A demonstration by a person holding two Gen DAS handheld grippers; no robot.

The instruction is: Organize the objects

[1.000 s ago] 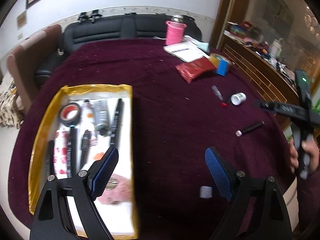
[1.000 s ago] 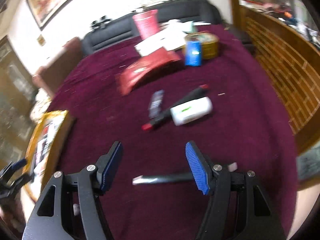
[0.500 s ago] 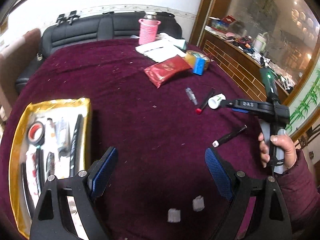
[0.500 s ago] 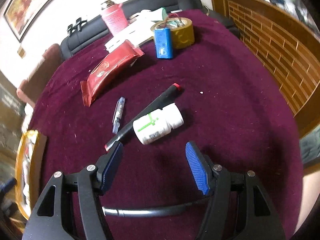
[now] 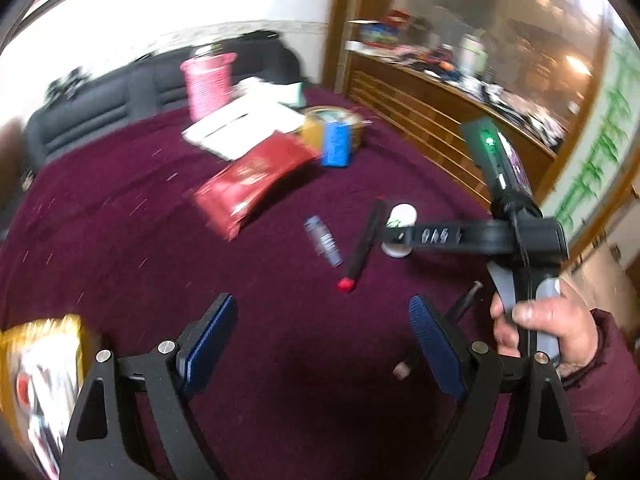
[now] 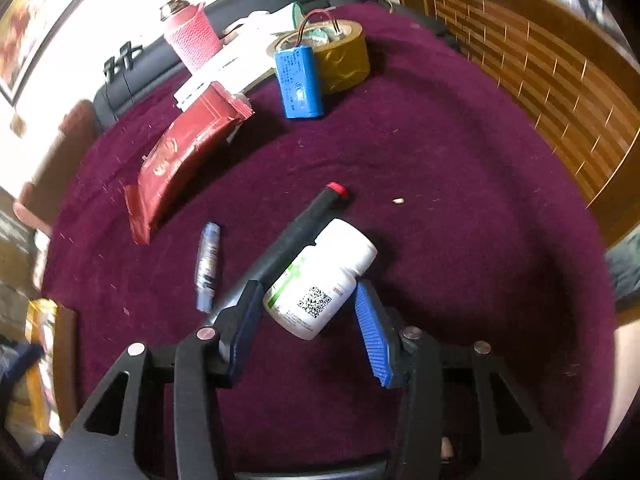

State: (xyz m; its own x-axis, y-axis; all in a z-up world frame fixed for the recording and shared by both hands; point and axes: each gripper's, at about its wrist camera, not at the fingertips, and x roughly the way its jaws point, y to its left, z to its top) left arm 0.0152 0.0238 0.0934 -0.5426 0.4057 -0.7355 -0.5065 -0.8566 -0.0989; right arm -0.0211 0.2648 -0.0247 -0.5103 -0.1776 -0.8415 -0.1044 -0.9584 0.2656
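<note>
— Right claw (image 6: 306,316)?
— Closing around the white pill bottle (image 6: 320,278), lying on the maroon table (image 6: 460,200); pads not pressing yet.
— Any writing?
— QR code and green print, unreadable.
— Left claw (image 5: 320,344)?
— Spread, empty.

The maroon counter (image 5: 120,240) is viewed obliquely downward from each gripper's wrist; the white bottle (image 6: 320,276), seen closer in the right view, is shared.
</note>
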